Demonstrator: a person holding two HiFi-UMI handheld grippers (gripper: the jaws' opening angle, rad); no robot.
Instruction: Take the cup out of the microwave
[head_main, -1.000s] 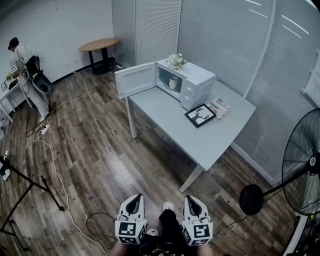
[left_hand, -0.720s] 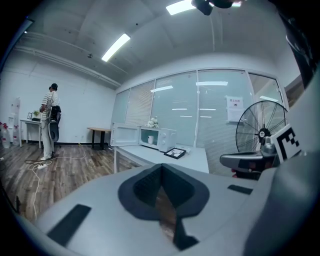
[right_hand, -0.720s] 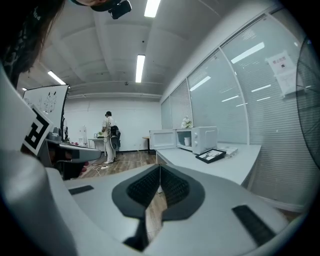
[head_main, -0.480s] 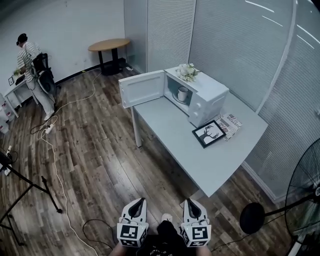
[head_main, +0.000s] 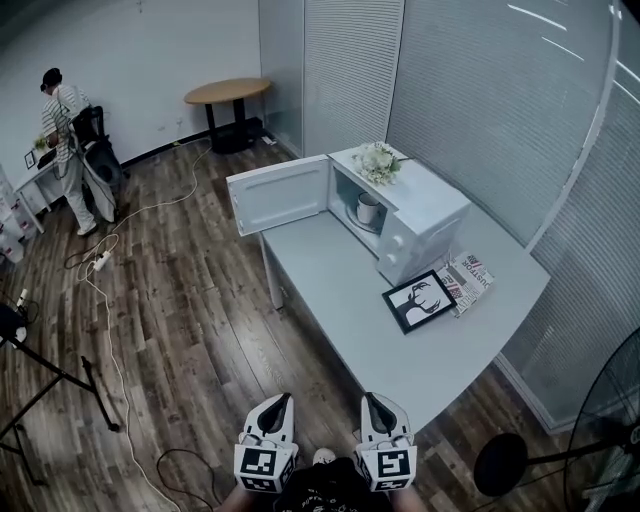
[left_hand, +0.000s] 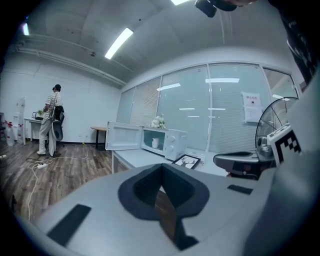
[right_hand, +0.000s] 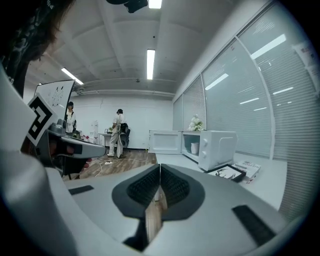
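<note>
A white microwave (head_main: 418, 225) stands on the pale grey table (head_main: 370, 320) with its door (head_main: 280, 194) swung open to the left. Inside the cavity sits a white cup (head_main: 368, 209), also visible in the left gripper view as the cup (left_hand: 155, 143) and in the right gripper view as the cup (right_hand: 195, 148). Both grippers are low at the bottom of the head view, well short of the table: the left gripper (head_main: 277, 405) and the right gripper (head_main: 373, 404). Each has its jaws shut with nothing between them.
A bunch of white flowers (head_main: 379, 161) lies on the microwave. A framed deer picture (head_main: 420, 300) and a newspaper (head_main: 467, 282) lie on the table beside it. A black fan (head_main: 590, 440) stands at right. Cables (head_main: 105, 300) trail over the wood floor; a person (head_main: 66, 135) stands far left.
The table and microwave have come nearer and lower in the head view as I walk toward them. Both grippers stay shut, side by side.
</note>
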